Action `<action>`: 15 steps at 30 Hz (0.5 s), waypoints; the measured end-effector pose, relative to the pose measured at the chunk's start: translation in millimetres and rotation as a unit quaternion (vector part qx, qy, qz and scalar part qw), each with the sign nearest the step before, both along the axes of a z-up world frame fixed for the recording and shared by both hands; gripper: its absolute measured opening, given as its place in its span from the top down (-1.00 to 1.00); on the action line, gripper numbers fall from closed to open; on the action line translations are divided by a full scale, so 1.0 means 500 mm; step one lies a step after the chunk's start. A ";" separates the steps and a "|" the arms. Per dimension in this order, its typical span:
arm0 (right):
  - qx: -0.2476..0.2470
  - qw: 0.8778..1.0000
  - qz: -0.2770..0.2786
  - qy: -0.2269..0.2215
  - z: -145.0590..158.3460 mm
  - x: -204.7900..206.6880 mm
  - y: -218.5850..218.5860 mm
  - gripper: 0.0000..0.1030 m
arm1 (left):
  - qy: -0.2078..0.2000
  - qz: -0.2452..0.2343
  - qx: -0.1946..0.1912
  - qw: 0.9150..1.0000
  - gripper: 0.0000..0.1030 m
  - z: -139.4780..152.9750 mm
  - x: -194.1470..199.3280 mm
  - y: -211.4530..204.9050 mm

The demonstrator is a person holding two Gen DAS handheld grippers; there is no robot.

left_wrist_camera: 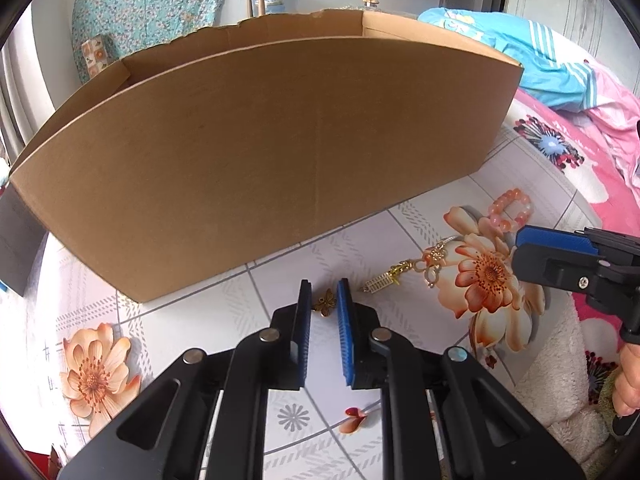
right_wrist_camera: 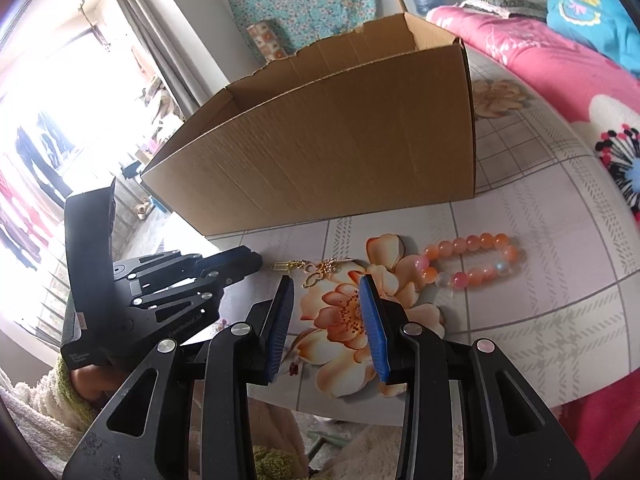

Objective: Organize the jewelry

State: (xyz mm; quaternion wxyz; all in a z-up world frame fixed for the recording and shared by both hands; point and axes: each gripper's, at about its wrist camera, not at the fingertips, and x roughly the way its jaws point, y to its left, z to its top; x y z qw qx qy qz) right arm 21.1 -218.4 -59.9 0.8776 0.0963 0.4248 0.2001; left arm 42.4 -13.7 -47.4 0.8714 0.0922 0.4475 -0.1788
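The butterfly charm (left_wrist_camera: 325,302) lay flat on the flowered tablecloth (left_wrist_camera: 188,340), between the fingertips of the left gripper (left_wrist_camera: 324,294), whose jaws stood narrowly apart around it; whether the blue pads already touched its wings could not be told. It looked a small, thin metal piece, light and stiff but slippery on the smooth cloth, so I judged a pinch across the wings, low against the cloth, the safest hold, as it could skid or flip from a high grip. Just to the right of that gripper lay a gold chain with a small comb-like pendant (left_wrist_camera: 404,276), limp and apt to trail or snag. Farther right sat a bead bracelet (right_wrist_camera: 472,262) of pink and orange beads, round and smooth, best taken across one strand. The right gripper (right_wrist_camera: 326,300) hovered half open and empty over a printed flower. Ahead of both stood the open cardboard box (left_wrist_camera: 260,160).
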 end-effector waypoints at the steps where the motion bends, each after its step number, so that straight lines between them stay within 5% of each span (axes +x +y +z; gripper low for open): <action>1: -0.003 1.000 0.001 0.000 0.000 -0.001 0.002 0.33 | -0.001 0.002 -0.004 1.000 0.77 0.002 -0.002 0.008; 15: -0.084 0.996 0.024 0.016 -0.015 0.038 0.056 0.40 | -0.009 0.048 -0.032 0.998 0.76 0.011 -0.015 0.105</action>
